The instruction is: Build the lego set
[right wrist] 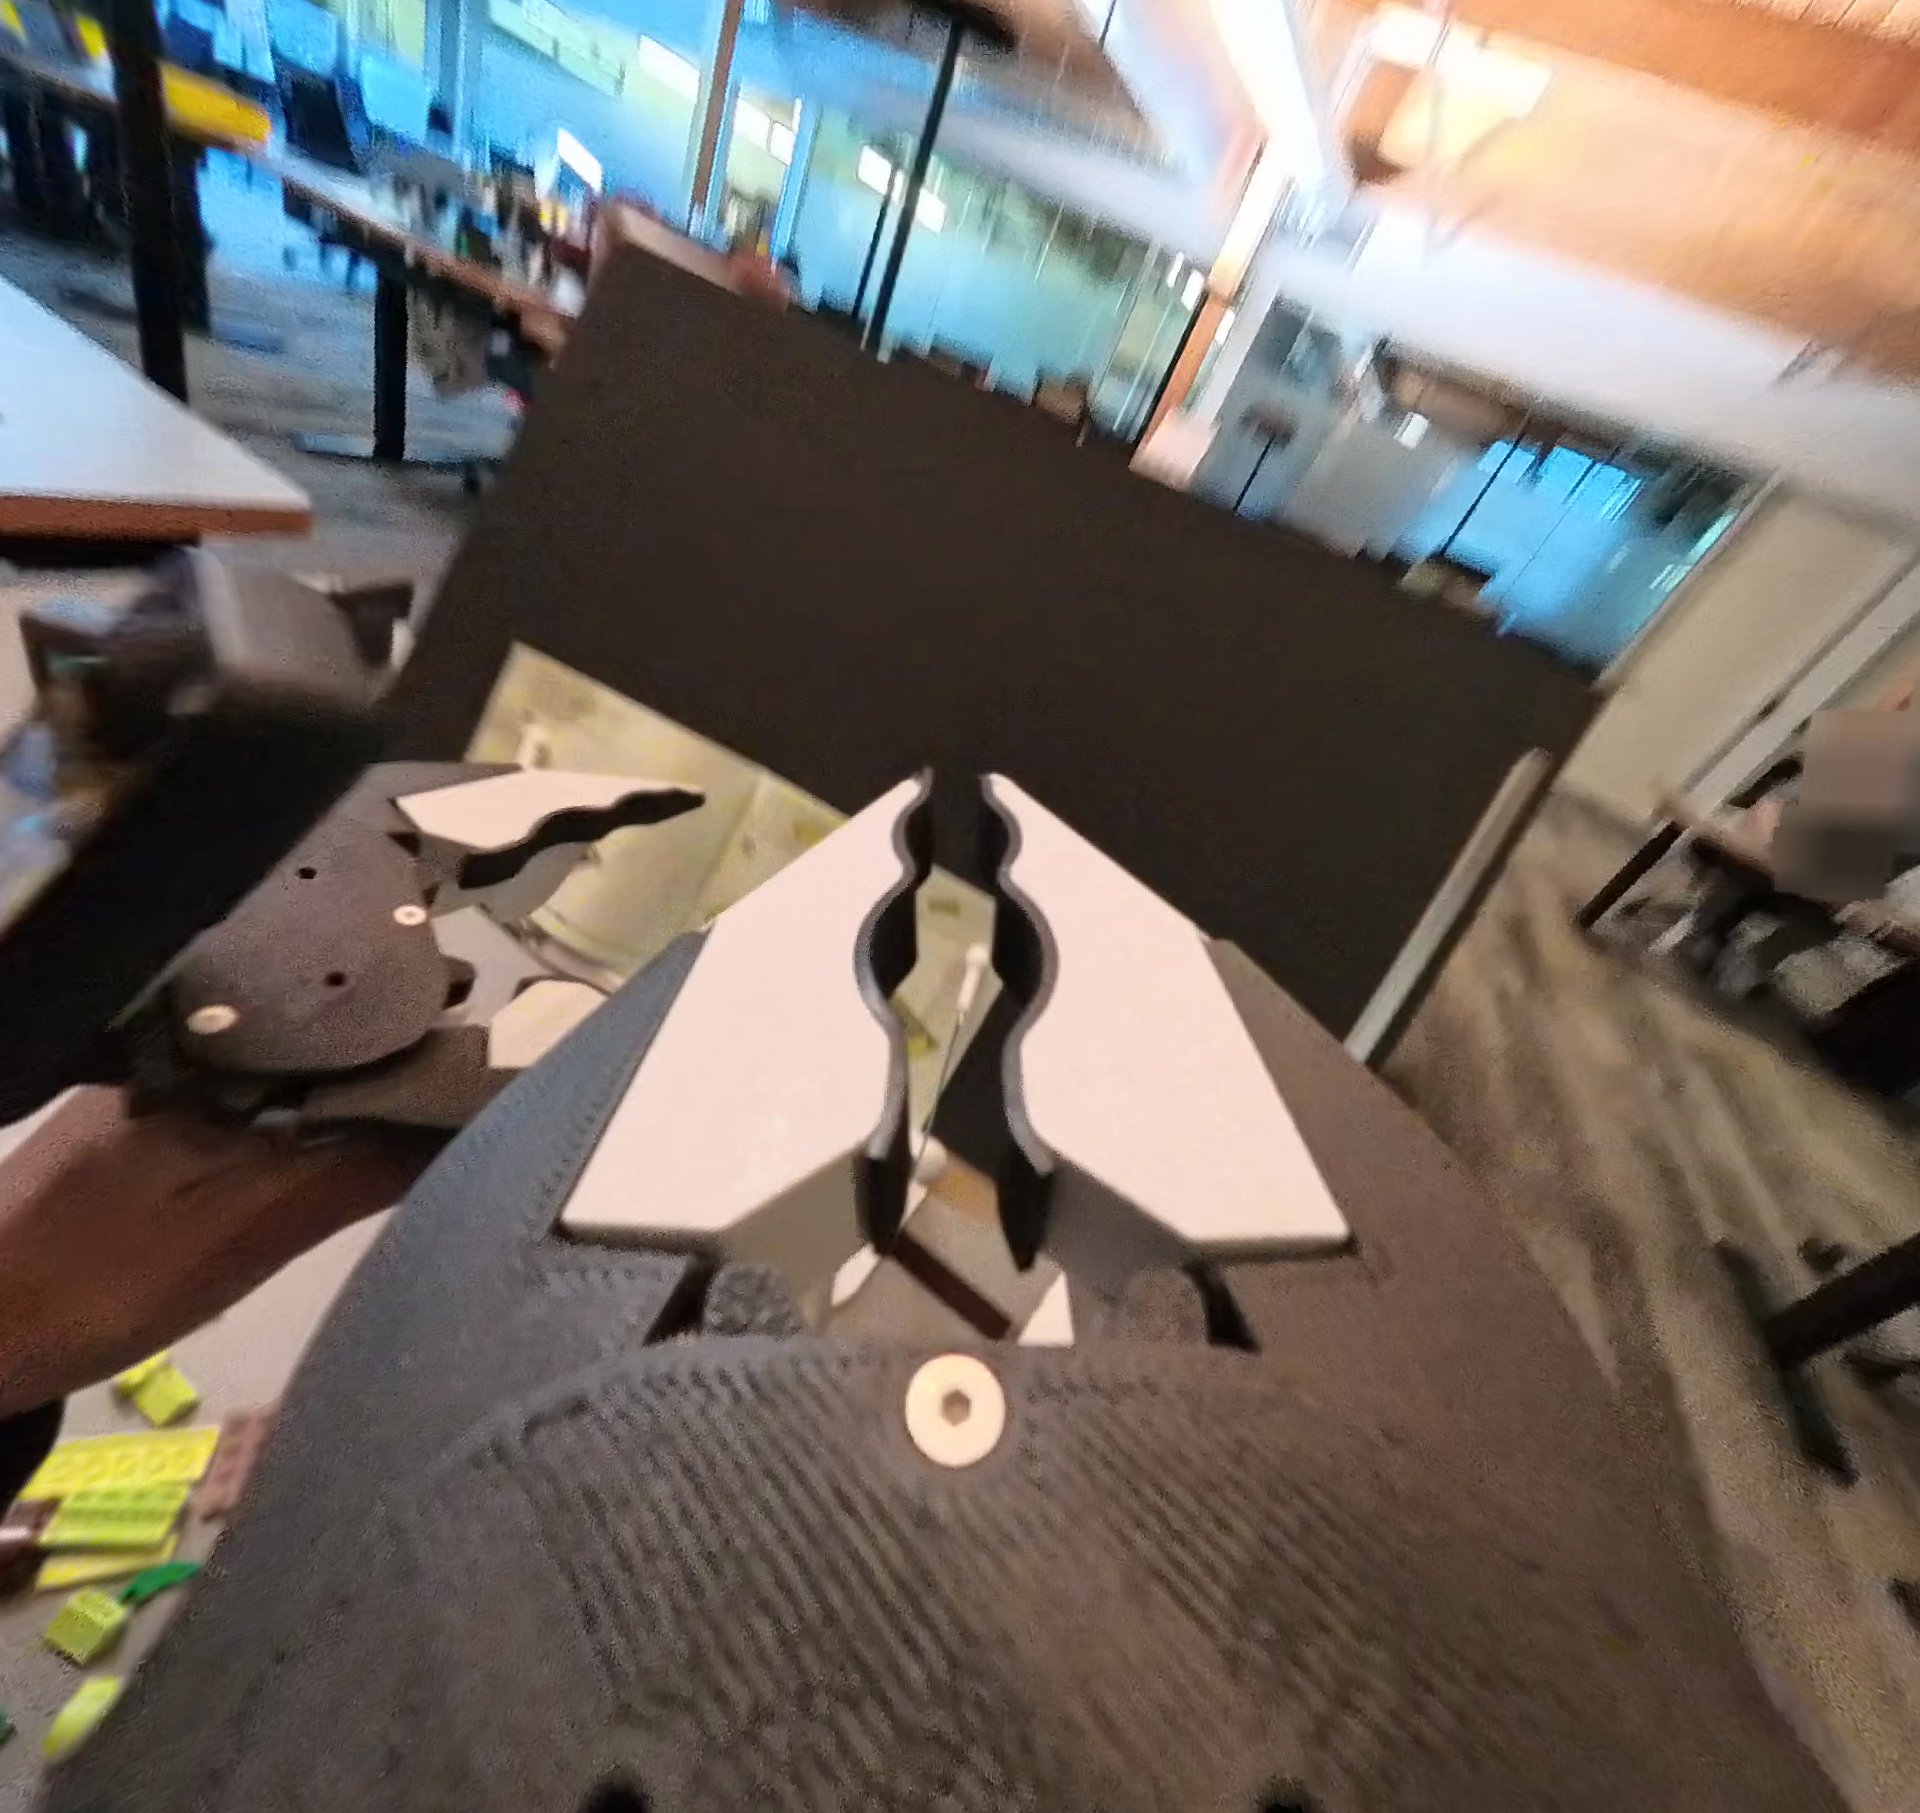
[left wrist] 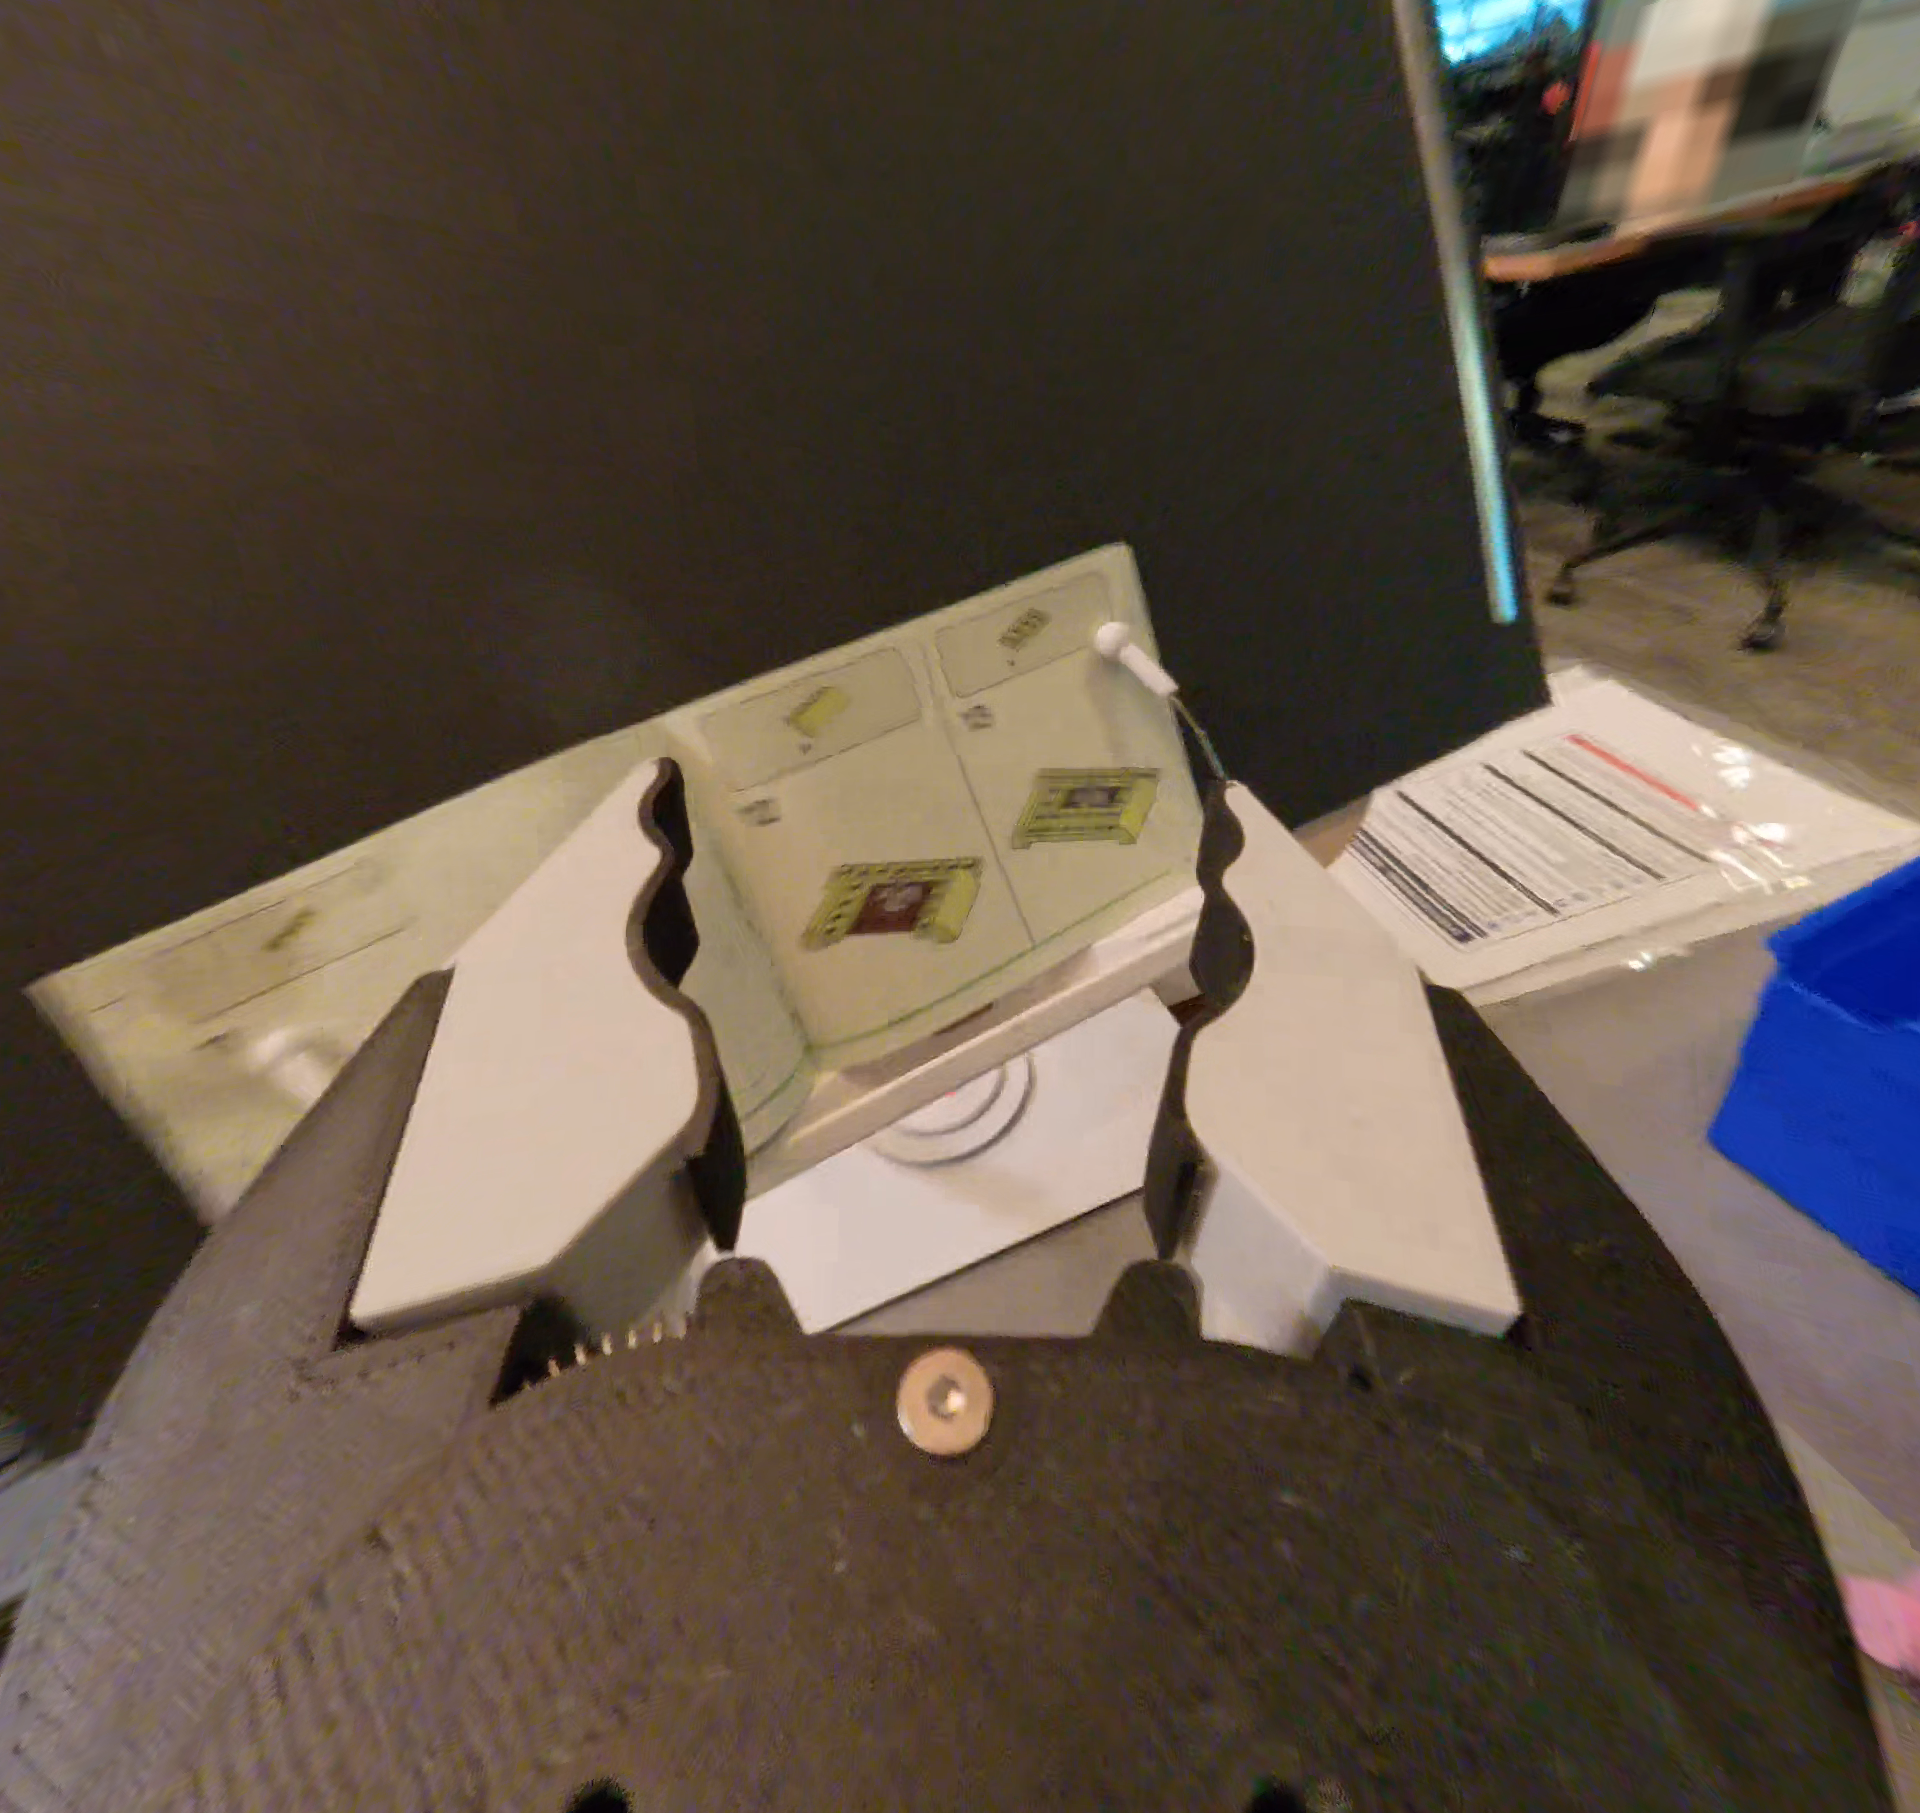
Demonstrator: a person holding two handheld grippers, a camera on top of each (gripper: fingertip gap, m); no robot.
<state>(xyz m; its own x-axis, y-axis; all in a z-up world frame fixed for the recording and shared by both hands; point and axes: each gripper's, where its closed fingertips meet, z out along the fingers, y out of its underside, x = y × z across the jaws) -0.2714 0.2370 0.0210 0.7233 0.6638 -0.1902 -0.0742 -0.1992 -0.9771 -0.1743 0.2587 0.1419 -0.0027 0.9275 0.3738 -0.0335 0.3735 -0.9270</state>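
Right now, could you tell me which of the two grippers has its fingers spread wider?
The left gripper: wide gap between its fingers. The right gripper's are nearly together.

Left wrist view: close, facing the propped instruction booklet. Right wrist view: farther right, higher. Shared: booklet, black backboard.

The right gripper is seen with fingers nearly closed on nothing; yellow-green lego pieces are scattered at the bench's left edge.
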